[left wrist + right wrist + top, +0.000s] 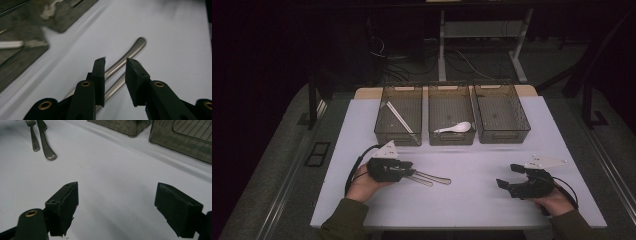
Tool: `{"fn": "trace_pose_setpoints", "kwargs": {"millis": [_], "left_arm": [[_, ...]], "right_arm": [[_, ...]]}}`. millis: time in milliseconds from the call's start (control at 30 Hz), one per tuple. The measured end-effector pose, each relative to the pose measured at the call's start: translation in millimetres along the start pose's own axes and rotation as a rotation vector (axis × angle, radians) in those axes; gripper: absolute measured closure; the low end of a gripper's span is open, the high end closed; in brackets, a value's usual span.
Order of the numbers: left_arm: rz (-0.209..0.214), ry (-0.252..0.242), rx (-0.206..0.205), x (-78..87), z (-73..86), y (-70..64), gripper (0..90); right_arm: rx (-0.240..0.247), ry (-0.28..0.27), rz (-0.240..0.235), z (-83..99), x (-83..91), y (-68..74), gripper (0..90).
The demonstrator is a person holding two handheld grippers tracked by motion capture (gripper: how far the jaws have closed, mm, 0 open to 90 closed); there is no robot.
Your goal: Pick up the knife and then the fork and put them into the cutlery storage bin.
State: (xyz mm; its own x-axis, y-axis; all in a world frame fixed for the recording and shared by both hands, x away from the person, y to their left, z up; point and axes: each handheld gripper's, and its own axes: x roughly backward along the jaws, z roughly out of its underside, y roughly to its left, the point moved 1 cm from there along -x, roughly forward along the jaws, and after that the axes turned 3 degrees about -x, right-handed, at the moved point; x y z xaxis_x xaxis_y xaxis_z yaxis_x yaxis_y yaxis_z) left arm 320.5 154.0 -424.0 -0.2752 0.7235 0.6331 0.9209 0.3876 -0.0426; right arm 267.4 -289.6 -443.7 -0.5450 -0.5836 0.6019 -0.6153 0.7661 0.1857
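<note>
Black jaws of the left gripper [114, 75] are seen parted a little, straddling the handles of the knife [130, 51] and fork [113, 87], which lie side by side on the white table [175, 50]. Whether the pads touch the metal cannot be told; nothing is lifted. From the high view, the left gripper [409, 170] is held at the near left of the table [482, 200], with the two handles [434, 178] sticking out to its right. At the near right, the right gripper [509, 180] is held low over bare table, well apart from the cutlery; its jaws [125, 207] are spread wide and grasp nothing. In the right gripper view the knife [46, 142] and fork [32, 135] are seen far off, just beside each other. Along the far side three bins are set in a row: chopsticks [398, 117] lie in the left bin [399, 137], a white spoon [456, 128] in the middle bin [452, 140], and the right bin [504, 135] stands beside them.
</note>
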Motion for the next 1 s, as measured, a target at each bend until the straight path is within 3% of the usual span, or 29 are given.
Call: {"fn": "trace_pose_setpoints", "kwargs": {"millis": [233, 533, 700, 800, 1000], "left_arm": [[0.009, 0.038, -0.006, 5.7, 16.6, 13.2, 62.6], [0.057, 0.093, -0.015, -6.0, 24.5, 18.4, 62.6], [0.060, 0.111, -0.008, -8.8, 29.6, 21.3, 65.2], [0.049, 0.113, -0.014, -8.8, 29.8, 19.9, 68.6], [0.071, 0.128, -0.026, -8.9, 28.9, 12.0, 73.3]], "right_arm": [[0.002, 0.001, -0.001, 0.2, -0.5, -0.1, 19.2], [-0.003, 0.004, -0.004, 0.3, -0.5, 0.2, 19.2], [-0.003, 0.004, -0.004, 0.3, -0.4, 0.1, 19.1], [0.000, 0.002, -0.004, 0.2, -0.2, 0.2, 19.2], [0.000, 0.000, -0.002, 0.2, 0.3, 0.2, 19.2]]}}
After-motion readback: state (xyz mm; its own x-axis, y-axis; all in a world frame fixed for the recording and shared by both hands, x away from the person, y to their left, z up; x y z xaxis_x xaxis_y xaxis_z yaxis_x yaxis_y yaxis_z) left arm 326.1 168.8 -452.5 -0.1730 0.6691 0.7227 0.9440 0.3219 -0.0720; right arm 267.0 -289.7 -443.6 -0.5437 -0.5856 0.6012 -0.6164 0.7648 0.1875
